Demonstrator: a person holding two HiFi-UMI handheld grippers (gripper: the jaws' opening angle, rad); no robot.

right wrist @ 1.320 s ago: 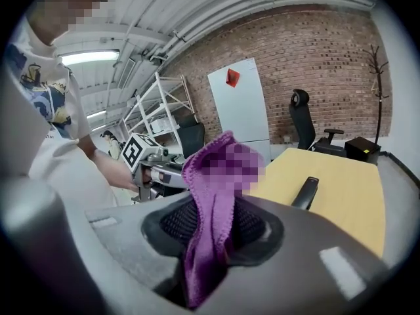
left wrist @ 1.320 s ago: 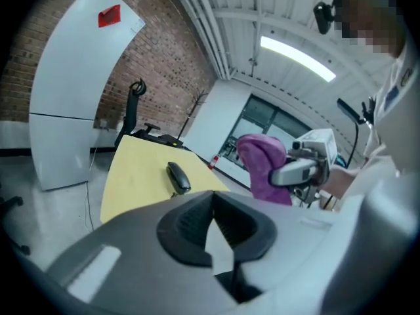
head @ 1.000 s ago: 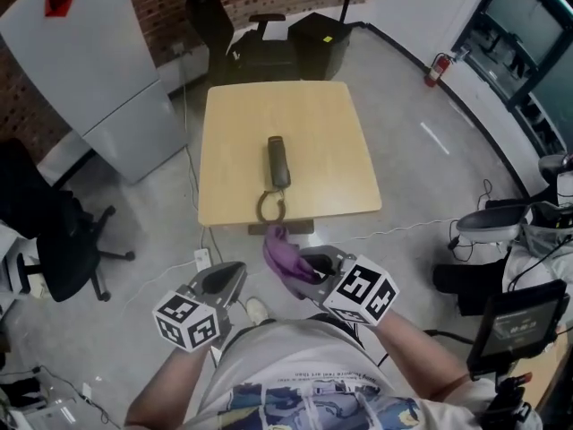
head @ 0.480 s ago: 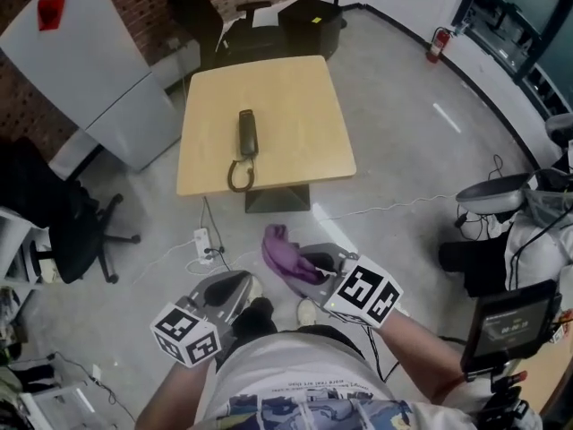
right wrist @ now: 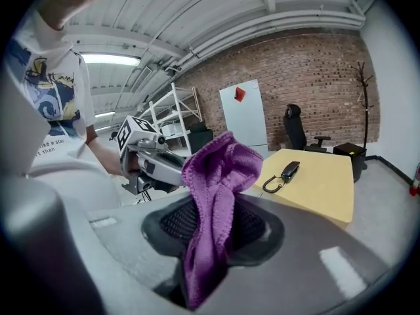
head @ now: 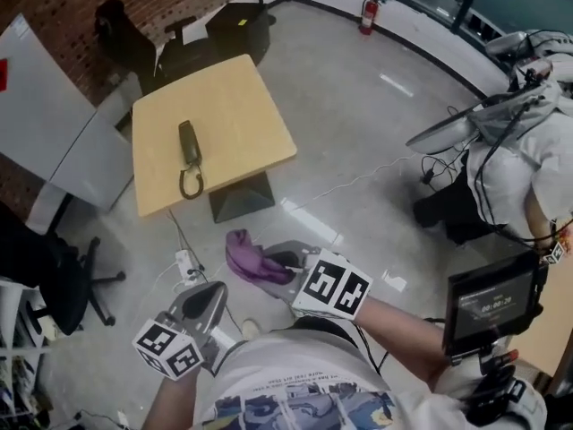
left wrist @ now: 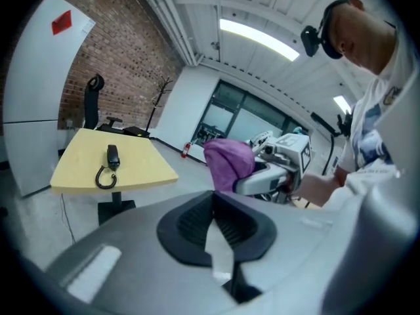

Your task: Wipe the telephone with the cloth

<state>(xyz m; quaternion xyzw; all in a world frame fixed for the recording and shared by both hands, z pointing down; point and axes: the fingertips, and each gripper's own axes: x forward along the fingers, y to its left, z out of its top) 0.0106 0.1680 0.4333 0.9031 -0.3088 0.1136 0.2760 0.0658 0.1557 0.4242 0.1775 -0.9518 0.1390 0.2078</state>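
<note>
Left claw: jaws pressed together, nothing between them. Right claw: closed on the purple cloth, which bunches up above the jaws and hangs down through them. Both claws are held side by side over the grey floor, close to the person's body. The dark telephone lies flat on the wooden worktop, its coiled cord looped toward the near edge. Telephone and cloth are well apart.
</note>
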